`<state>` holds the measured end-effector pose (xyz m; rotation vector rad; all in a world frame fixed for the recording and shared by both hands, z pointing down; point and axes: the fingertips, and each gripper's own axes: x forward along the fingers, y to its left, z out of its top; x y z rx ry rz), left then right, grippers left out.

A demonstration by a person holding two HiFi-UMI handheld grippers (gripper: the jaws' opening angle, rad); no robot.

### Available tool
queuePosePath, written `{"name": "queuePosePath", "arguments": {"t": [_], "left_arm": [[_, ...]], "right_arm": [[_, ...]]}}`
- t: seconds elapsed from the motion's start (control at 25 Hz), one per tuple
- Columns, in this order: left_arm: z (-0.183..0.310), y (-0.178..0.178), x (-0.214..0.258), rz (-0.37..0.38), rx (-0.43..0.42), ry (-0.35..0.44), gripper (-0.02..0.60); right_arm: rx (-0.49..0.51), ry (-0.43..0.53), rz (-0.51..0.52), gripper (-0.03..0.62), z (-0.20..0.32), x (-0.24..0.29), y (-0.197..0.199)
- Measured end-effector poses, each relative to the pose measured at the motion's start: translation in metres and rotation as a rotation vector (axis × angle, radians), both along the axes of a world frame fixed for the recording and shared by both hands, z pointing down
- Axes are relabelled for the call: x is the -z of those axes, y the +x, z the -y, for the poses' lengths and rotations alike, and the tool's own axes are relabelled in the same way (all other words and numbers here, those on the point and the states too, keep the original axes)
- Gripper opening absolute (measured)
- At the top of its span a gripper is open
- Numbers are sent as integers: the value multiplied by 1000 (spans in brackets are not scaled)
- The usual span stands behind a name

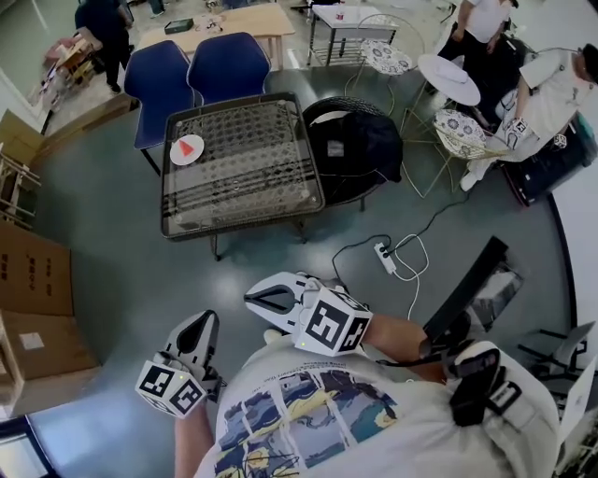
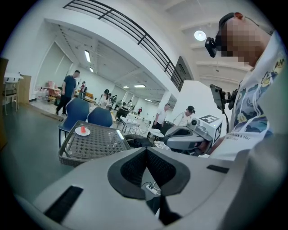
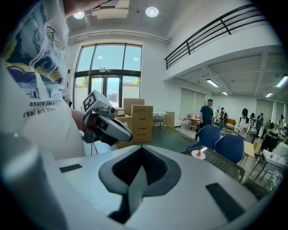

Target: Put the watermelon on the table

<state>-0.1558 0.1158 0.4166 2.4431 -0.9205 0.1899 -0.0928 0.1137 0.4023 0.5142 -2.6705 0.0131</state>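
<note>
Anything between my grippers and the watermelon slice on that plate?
Nothing visible. The left gripper and right gripper, jaws shut and empty, hang over the floor short of the table. The watermelon slice sits on its plate near the table's far left corner. A power strip lies off to the right.

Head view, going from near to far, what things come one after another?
White power strip on the floor → dark wicker table with a glass top → two blue padded chairs → light wooden table.
</note>
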Motion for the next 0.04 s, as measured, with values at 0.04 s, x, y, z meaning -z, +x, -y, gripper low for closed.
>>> {"name": "queuePosePath", "arguments": {"t": [0.04], "left_arm": [[4,0,-1,-1,13,0,9]], "right_arm": [[3,-1,2,9,2,-1,3]]}}
